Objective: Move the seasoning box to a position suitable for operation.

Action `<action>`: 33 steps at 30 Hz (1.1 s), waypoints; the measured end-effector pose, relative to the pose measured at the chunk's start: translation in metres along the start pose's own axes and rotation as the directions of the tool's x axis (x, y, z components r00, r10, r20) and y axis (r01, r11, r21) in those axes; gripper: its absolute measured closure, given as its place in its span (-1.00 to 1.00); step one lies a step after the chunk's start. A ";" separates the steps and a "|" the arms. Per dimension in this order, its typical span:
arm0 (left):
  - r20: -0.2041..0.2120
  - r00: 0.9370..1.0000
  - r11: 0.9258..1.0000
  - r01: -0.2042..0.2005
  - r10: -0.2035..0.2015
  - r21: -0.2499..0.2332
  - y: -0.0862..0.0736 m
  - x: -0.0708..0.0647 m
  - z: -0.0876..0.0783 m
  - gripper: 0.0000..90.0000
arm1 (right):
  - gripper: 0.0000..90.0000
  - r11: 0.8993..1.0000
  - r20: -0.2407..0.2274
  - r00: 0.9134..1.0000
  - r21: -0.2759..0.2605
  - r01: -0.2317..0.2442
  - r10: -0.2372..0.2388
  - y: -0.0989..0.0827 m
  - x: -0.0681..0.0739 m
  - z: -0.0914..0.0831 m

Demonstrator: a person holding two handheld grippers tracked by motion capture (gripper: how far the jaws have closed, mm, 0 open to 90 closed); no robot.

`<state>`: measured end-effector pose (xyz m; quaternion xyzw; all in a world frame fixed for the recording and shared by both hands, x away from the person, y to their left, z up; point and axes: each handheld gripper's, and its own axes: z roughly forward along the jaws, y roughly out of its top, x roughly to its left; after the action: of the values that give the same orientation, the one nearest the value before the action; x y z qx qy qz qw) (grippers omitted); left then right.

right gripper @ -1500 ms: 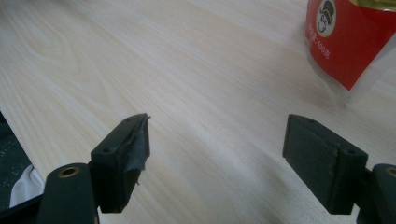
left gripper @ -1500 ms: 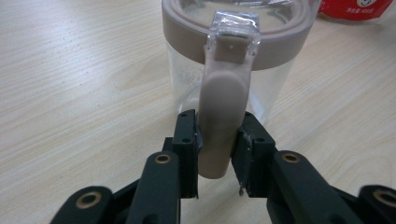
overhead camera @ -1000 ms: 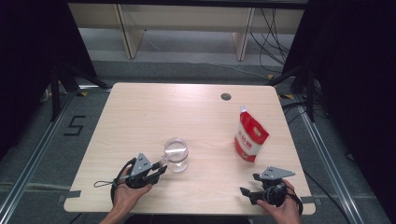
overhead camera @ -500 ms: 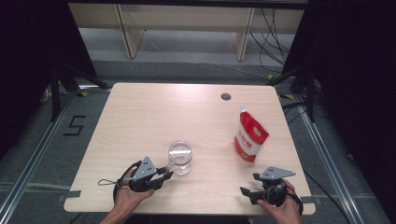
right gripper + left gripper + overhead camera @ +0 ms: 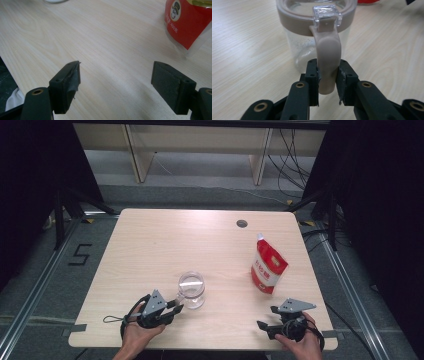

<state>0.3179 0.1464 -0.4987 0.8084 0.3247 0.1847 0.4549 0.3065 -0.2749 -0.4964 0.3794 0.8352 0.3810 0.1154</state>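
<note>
Left claw (image 5: 328,82) pinches the jar's tan handle (image 5: 327,62); the clear jar (image 5: 191,289) stands near the table's (image 5: 165,240) six o'clock edge; right claw (image 5: 116,83) idles wide; red pouch (image 5: 268,265) at four o'clock; next, likely drag or lift, keeping the jar upright.

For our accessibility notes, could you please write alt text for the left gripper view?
The left gripper has its two black jaws closed on the beige handle of a clear jar with a beige lid rim and a clear latch. The jar stands upright on a pale wooden table, and a strip of red shows at the top edge.
</note>
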 end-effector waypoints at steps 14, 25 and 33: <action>-0.138 0.990 0.999 0.036 -0.037 -0.009 -0.004 0.017 -0.004 0.66 | -0.46 1.000 0.006 1.000 -0.001 0.001 -0.001 0.000 0.001 0.001; -0.049 0.999 0.999 0.016 -0.018 -0.048 -0.005 0.022 0.003 0.66 | -0.46 1.000 0.006 1.000 0.004 -0.003 0.003 0.000 0.001 0.000; 0.028 0.999 0.997 -0.043 0.044 -0.057 -0.003 0.016 0.007 0.65 | -0.46 1.000 0.011 1.000 0.001 0.000 0.000 0.000 0.000 0.000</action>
<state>0.3325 0.1544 -0.5047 0.8047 0.2950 0.1919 0.4782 0.3061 -0.2748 -0.4963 0.3817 0.8347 0.3784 0.1200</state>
